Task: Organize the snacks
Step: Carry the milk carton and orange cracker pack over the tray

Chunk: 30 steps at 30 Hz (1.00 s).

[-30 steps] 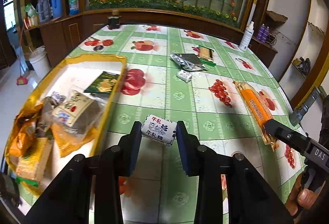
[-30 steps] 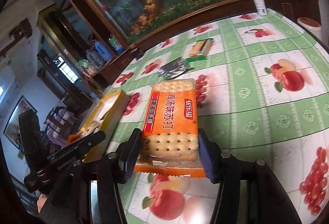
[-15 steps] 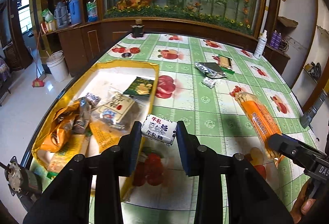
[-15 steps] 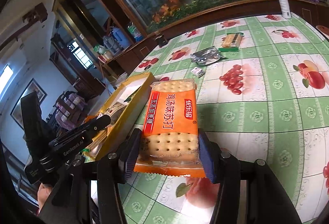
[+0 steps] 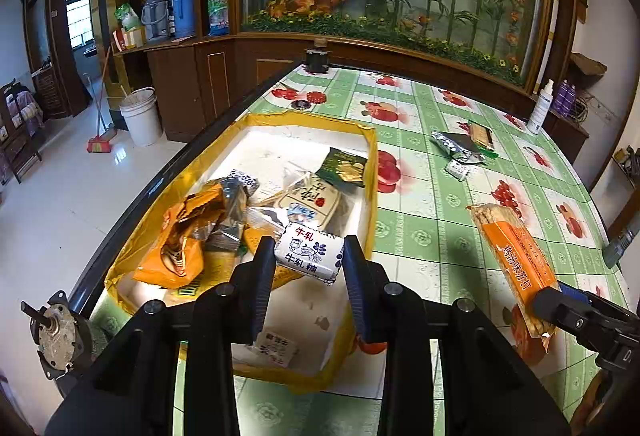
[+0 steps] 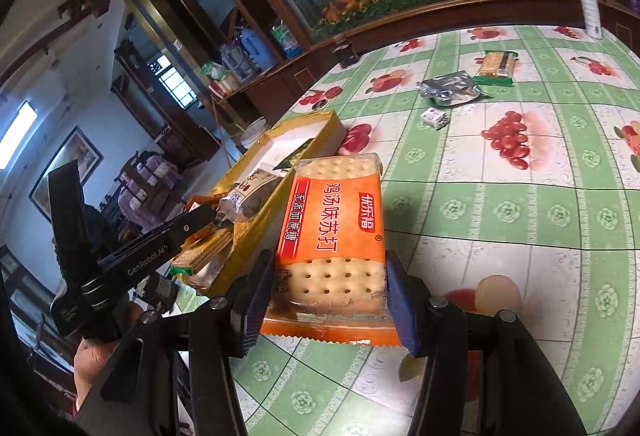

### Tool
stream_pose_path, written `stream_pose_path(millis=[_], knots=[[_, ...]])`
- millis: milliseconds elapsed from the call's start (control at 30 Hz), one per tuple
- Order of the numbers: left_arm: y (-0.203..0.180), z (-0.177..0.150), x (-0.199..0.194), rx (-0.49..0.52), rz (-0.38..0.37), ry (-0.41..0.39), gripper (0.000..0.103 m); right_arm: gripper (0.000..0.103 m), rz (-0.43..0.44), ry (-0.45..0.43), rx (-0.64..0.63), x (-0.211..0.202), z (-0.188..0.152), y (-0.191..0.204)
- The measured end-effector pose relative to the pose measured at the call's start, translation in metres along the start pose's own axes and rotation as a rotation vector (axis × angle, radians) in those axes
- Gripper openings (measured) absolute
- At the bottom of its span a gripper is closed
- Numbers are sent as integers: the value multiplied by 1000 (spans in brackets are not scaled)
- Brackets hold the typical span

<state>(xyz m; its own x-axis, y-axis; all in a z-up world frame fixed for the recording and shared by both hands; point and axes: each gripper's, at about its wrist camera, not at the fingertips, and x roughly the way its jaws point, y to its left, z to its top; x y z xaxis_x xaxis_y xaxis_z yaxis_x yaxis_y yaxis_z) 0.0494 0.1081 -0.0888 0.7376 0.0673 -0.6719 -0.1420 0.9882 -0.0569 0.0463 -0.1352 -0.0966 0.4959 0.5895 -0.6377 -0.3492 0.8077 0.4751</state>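
Note:
My left gripper (image 5: 308, 260) is shut on a small white milk candy packet (image 5: 309, 253) and holds it above the yellow-rimmed box (image 5: 370, 172), which has several snack packs inside. In the right wrist view my right gripper (image 6: 326, 288) is shut on an orange soda cracker pack (image 6: 334, 228), held over the table just right of the box (image 6: 332, 128). The cracker pack (image 5: 514, 260) also shows at the right of the left wrist view. The left gripper's finger (image 6: 168, 236) reaches over the box from the left.
On the green fruit-print tablecloth (image 5: 432, 236) farther back lie a silver foil pack (image 5: 456, 148), a green cracker pack (image 5: 482, 136) and a small white candy (image 5: 456, 169). A white spray bottle (image 5: 540, 110) stands at the far right edge. The table's left edge drops to the floor.
Both grippers have moved left with their snacks. The candy packet now hangs over the box instead of over the tablecloth, and the cracker pack has come close to the box's right wall.

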Motion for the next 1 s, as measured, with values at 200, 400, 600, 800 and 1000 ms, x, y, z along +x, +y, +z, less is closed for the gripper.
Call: stream_pose_path(millis=[200,400,600,800,1000], knots=[[20,-4,2,-30,22,3,32,54,25,31,-27,14,-1,15],[45,-10,7,-77,46,25,32,54,64,57,-61,34,5,35],[61,-12,8,-109,57,29,32,54,101,75,-101,57,16,58],[70,-12,13,-126,62,35,32,54,142,106,-149,78,19,86],[74,-13,18,-133,62,49,32,54,155,146,-175,109,21,102]])
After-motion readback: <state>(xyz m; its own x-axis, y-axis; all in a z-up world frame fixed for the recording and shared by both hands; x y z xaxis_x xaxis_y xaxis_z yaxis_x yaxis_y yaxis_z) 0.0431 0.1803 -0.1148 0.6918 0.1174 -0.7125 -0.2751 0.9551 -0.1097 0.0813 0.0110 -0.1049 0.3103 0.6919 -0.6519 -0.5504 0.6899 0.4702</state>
